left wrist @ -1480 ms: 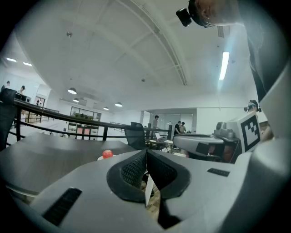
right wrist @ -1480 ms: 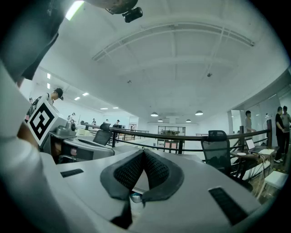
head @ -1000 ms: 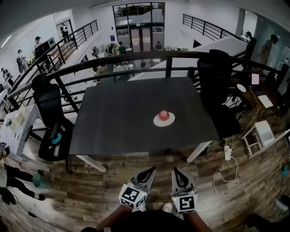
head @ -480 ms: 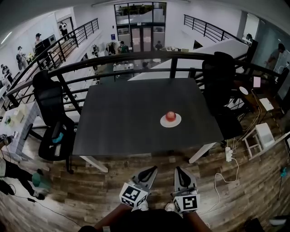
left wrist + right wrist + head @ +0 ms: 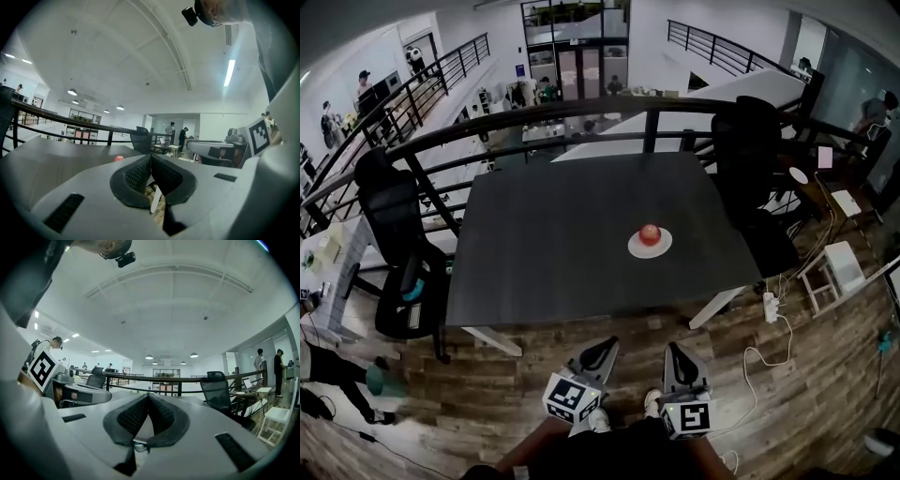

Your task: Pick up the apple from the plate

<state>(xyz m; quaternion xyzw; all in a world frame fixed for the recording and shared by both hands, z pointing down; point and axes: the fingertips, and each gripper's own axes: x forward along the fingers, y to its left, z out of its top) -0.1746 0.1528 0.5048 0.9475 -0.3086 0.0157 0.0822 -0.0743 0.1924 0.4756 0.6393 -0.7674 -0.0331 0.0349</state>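
Sitting on plate [image 5: 637,250], apple [image 5: 649,233]; left gripper [image 5: 607,344], right gripper [image 5: 674,348] closed.

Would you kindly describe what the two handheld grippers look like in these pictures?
The left gripper and the right gripper both have pale grey bodies that taper to dark, pointed tongs. Each carries a white cube printed with black square markers. In the gripper views the pads are black and finely ribbed. No cables show on either gripper.

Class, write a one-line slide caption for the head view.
Red apple on a white plate on a dark table; left gripper and right gripper, both shut, held short of the table's near edge.
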